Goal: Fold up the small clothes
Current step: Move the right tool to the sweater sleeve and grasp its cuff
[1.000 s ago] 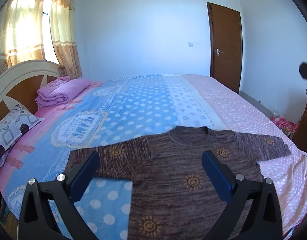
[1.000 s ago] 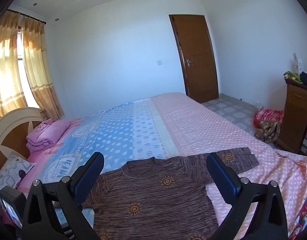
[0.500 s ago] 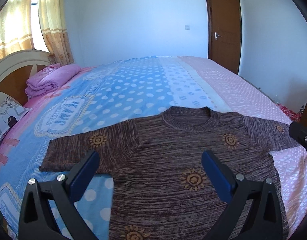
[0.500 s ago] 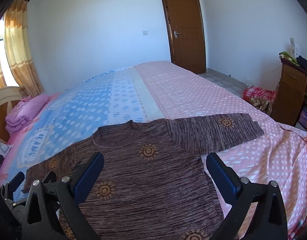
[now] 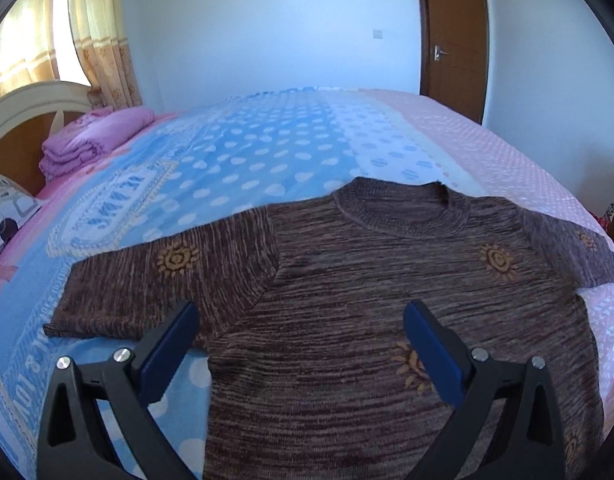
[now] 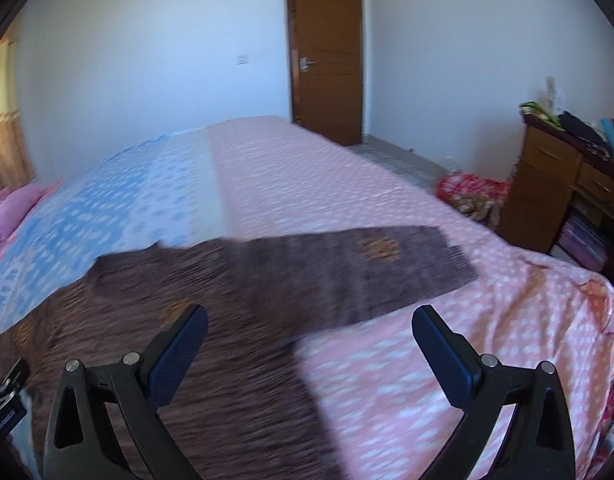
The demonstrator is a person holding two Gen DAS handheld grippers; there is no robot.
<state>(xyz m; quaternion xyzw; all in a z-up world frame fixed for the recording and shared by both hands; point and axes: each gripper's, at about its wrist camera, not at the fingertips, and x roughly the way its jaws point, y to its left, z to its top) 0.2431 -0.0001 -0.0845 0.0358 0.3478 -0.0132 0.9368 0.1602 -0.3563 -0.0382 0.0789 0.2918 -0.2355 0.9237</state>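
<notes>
**A:** How far along is the folding?

**B:** By my reading, nothing is folded yet. The brown sweater (image 5: 367, 300) lies flat on the bed (image 5: 267, 152), face up, collar toward the far side, body smooth, and both sleeves spread straight out to the sides.

**A:** Both sleeves fully out?

**B:** Yes. The left sleeve (image 5: 159, 280) rests on the blue dotted part of the bedspread, and the right sleeve (image 6: 367, 272) stretches onto the pink dotted part. Neither is turned in over the chest.

**A:** And the grippers?

**B:** The left gripper (image 5: 303, 340) hovers over the chest, near the left armpit seam, its fingers (image 5: 167, 352) spread wide with nothing between them. The right gripper (image 6: 307, 344) hangs above the spot where the right sleeve meets the body, also spread wide and empty. That view is blurred, so fine detail of the cloth is hard to read there.

**A:** So what is left?

**B:** Everything, I judge: bring each sleeve in across the body, then double the body over, probably hem toward collar. The hem is below the frame edge in both views, so I cannot say how it lies.

**A:** Other clothes waiting?

**B:** On the bed I see only a folded pink stack (image 5: 91, 144) near the headboard; whether that belongs to the task I cannot tell.
</notes>
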